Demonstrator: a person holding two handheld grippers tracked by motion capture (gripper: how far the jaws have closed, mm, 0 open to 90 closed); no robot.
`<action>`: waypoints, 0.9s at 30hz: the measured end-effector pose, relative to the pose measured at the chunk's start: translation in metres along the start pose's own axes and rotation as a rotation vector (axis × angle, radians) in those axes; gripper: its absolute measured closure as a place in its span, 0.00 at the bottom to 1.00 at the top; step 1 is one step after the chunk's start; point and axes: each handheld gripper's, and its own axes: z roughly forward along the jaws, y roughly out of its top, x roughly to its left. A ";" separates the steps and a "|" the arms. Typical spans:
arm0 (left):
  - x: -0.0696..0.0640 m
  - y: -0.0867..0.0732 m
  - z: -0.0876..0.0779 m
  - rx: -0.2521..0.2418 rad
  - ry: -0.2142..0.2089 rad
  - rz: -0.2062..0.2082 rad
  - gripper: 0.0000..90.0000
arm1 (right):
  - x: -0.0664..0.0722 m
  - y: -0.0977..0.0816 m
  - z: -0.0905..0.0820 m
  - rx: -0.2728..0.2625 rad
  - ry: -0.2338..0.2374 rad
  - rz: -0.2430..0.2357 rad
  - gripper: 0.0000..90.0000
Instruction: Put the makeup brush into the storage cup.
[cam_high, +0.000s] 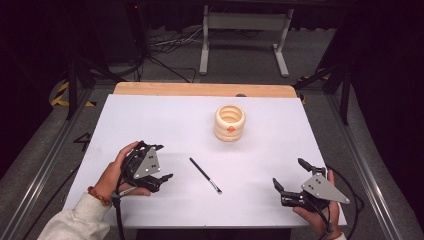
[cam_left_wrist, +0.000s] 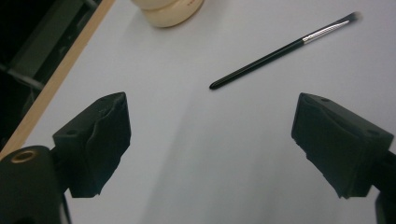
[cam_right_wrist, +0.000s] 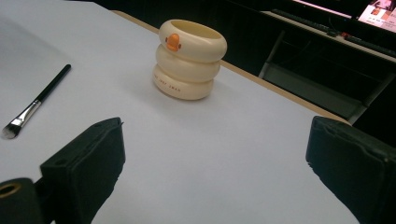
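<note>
High view: we hold both tongs, left (cam_high: 161, 162) and right (cam_high: 288, 175), spread wide and empty, flanking the brush (cam_high: 205, 175) on the tabletop (cam_high: 165, 120).

My right gripper (cam_right_wrist: 215, 177) hangs above the white table (cam_right_wrist: 243, 154), both black pads wide apart with nothing between them. Ahead stands the cream ribbed holder (cam_right_wrist: 189, 59), upright; off to my left lies the makeup brush (cam_right_wrist: 35, 103), well apart from it
</note>
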 end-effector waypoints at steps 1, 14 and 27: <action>0.000 0.004 0.004 0.006 -0.012 0.014 0.18 | 0.000 0.000 0.000 0.004 0.005 -0.002 0.06; 0.003 0.050 0.036 0.062 -0.119 0.150 0.17 | -0.001 -0.002 0.002 0.017 0.003 -0.001 0.06; -0.007 0.073 0.066 0.142 -0.245 0.256 0.23 | 0.000 -0.002 0.002 0.026 0.013 -0.002 0.06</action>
